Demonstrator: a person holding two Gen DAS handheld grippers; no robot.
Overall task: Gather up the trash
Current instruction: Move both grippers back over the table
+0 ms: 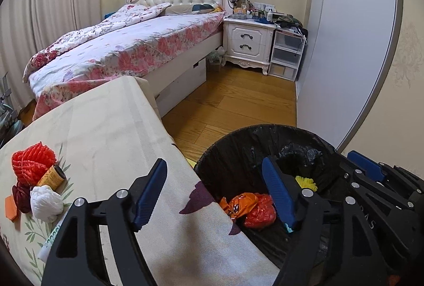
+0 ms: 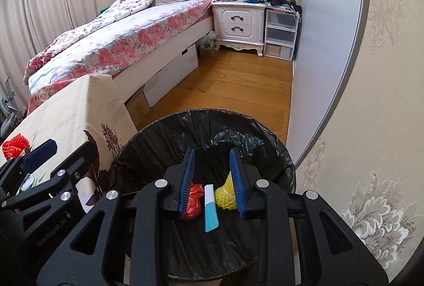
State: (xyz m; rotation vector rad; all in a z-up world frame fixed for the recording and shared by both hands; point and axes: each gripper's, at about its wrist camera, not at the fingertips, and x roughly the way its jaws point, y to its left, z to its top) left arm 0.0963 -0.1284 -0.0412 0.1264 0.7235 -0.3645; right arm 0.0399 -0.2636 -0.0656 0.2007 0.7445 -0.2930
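Several scraps wait on the table (image 1: pixel 106 126) — the red net (image 1: pixel 33 162) looks light and squashy; pinch its middle. Left gripper (image 1: pixel 214 195) wide, right gripper (image 2: pixel 212 174) narrowly parted, both seemingly empty.

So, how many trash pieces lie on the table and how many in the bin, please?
On the table: 5: red foam net, yellow roll, dark red piece, white wad, orange square.
In the bin: 4: orange wrapper, red bag, blue-white packet, yellow foam net.
Total: 9
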